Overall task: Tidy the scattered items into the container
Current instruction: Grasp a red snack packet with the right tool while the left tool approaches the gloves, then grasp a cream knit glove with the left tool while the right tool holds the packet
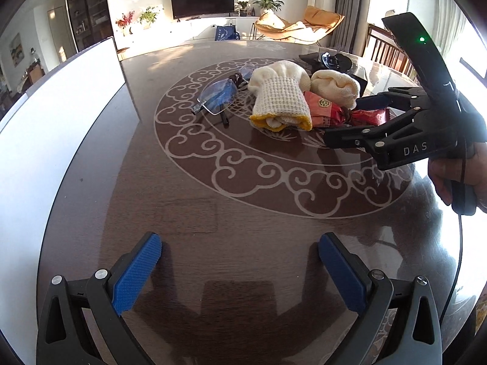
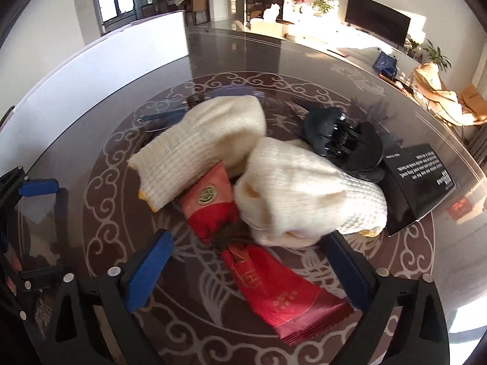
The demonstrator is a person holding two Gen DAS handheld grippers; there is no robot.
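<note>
A: Over the round table (image 2: 231, 48), how are the tongs?
B: Right gripper (image 2: 246, 261) gapes wide astride the red packet (image 2: 274, 289), pads clear of it. Left gripper (image 1: 240, 270) spread, empty, above bare wood.
A: The container?
B: White container (image 1: 61, 121) at the left rim; cream gloves (image 2: 213, 140) heaped mid-table.

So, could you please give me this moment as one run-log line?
left gripper: open, empty, above bare table | right gripper: open, straddling red packet | gloves, glasses, hair clip: loose on table
</note>
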